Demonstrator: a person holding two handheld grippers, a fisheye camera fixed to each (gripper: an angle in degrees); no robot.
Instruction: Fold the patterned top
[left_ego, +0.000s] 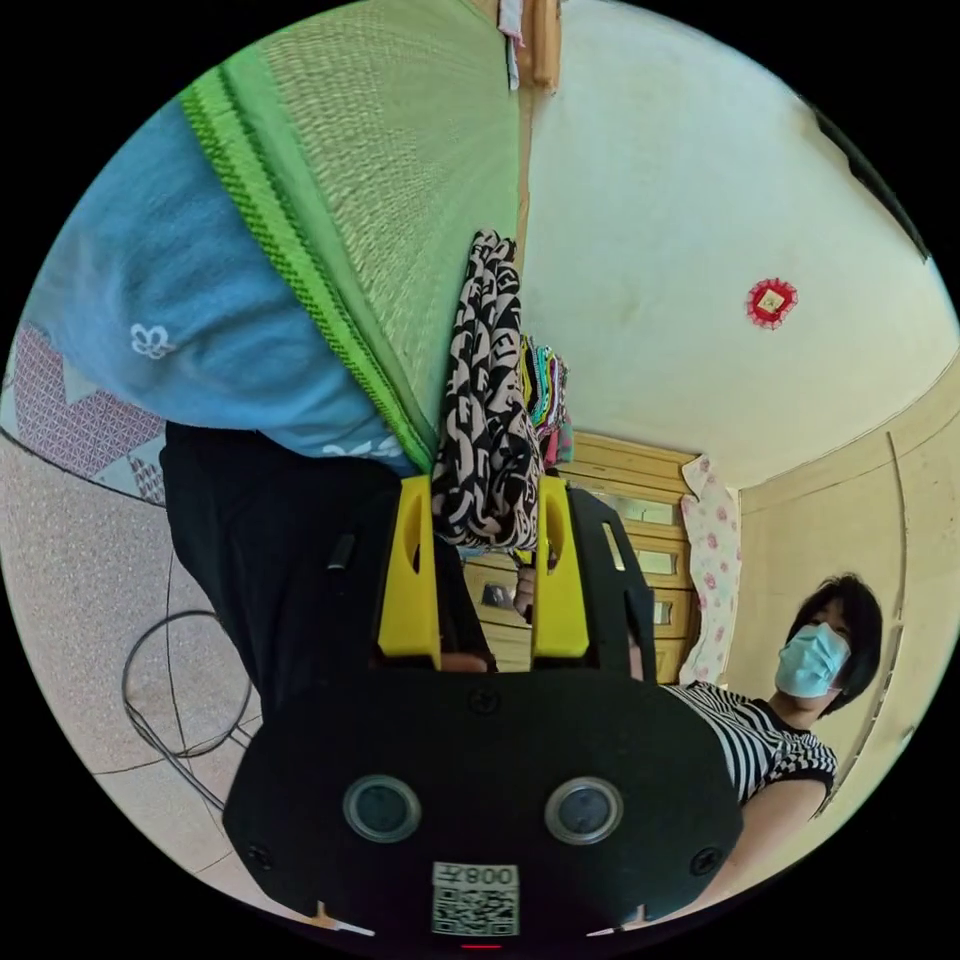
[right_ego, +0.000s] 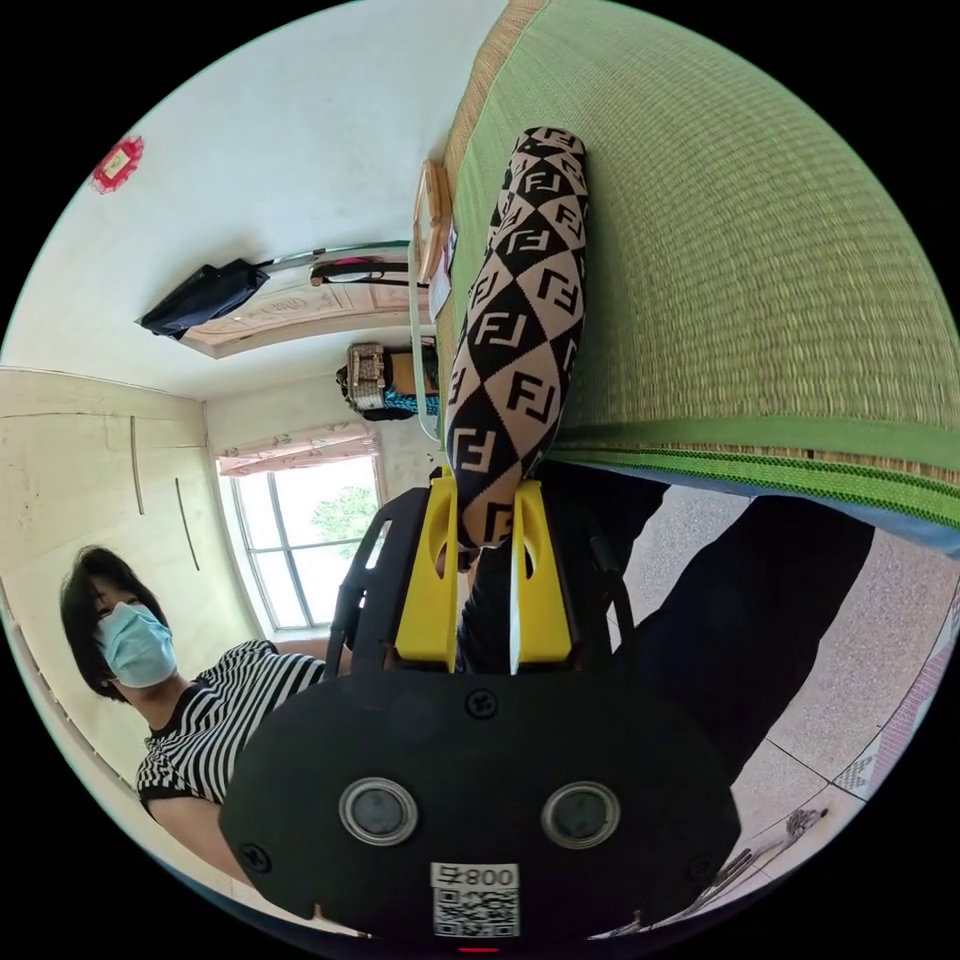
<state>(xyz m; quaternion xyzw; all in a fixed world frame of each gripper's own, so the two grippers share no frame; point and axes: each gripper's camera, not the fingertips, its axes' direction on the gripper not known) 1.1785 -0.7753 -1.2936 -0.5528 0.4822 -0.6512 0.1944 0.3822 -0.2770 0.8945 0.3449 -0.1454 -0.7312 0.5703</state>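
Black-and-tan patterned top (right_ego: 520, 330) sits clamped between both grippers' yellow fingers (left_ego: 410, 580), above a green mat (right_ego: 760, 250).

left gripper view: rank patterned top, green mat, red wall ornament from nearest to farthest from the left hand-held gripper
1. patterned top: bunched between the yellow jaws of the left hand-held gripper, touching both.
2. green mat: just beyond the top, spreading toward the view's upper left.
3. red wall ornament: on the pale wall, upper right, farthest.

The left gripper (left_ego: 487, 530) pinches a bunch of the patterned top (left_ego: 485, 400) between its two yellow jaws. The top hangs by the green mat's (left_ego: 400, 170) edge.
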